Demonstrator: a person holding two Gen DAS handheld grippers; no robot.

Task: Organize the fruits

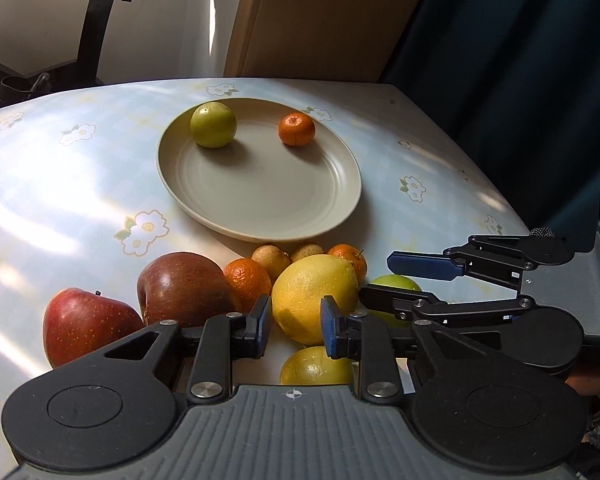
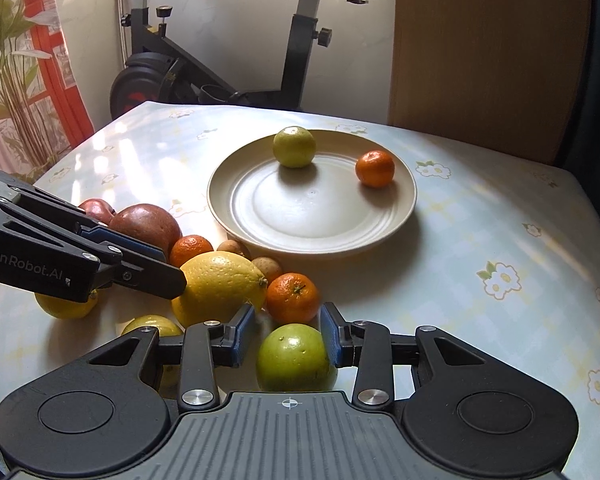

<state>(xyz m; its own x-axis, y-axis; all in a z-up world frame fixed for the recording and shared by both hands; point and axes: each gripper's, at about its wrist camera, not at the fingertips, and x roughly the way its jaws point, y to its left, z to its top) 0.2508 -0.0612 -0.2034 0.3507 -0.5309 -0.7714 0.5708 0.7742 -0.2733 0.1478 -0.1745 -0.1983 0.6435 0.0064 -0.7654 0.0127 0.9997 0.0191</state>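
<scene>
Both grippers, left gripper (image 1: 294, 322) and right gripper (image 2: 288, 336), angled down over fruit.

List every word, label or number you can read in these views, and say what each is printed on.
"GenRobot.AI": white print on the side of the left gripper, seen in the right wrist view.
No other text can be read; the fruits, the plate and the tablecloth carry none.

Small yellow fruit (image 1: 314, 368) half behind the left hand-held gripper (image 1: 295, 326), exercise bike (image 2: 228, 60) cropped above.
</scene>
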